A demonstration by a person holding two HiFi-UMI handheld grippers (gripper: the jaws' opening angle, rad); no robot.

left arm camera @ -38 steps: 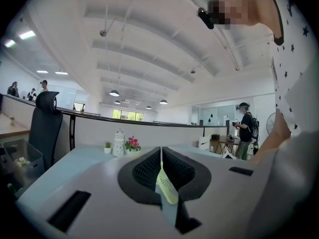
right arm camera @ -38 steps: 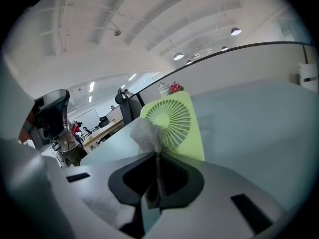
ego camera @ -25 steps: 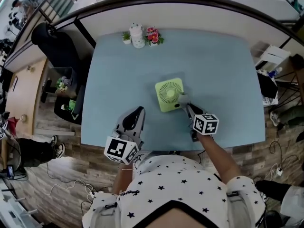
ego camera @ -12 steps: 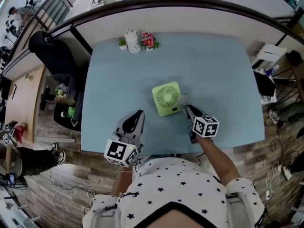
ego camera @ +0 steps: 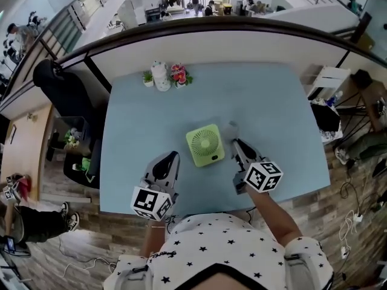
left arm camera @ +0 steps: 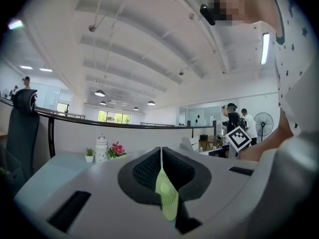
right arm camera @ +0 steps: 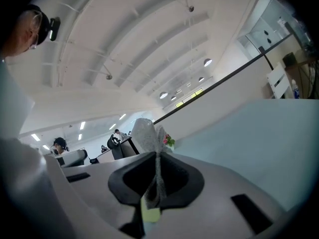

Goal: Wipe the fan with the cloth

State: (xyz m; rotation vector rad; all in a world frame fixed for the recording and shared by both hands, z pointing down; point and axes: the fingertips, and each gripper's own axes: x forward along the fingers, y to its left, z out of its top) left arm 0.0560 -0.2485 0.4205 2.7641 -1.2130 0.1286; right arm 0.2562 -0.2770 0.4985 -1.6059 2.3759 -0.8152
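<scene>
Past the table's (ego camera: 272, 101) left edge stands a black chair (ego camera: 60, 83). Near the near edge, left of centre, the left gripper (ego camera: 171, 156) points toward the far edge. Its jaws are pressed together with nothing between them, and the fan shows only as a green sliver through the slit below where they meet. At the far edge, toward the left corner, stand a small potted plant (ego camera: 147, 77), a white jar (ego camera: 161, 76) and a pink flower posy (ego camera: 179, 75) in a row. The green fan (ego camera: 205, 145) lies flat around the middle of the table, a little toward the near edge. Its round grille faces up, and it is apart from the left gripper's tips. Just right of it, the right gripper (ego camera: 234, 142) has its jaws clamped on the grey cloth (ego camera: 231, 128). The cloth bunches up beyond the tips, just beside the fan's far right corner, and I cannot tell whether it touches the fan.
</scene>
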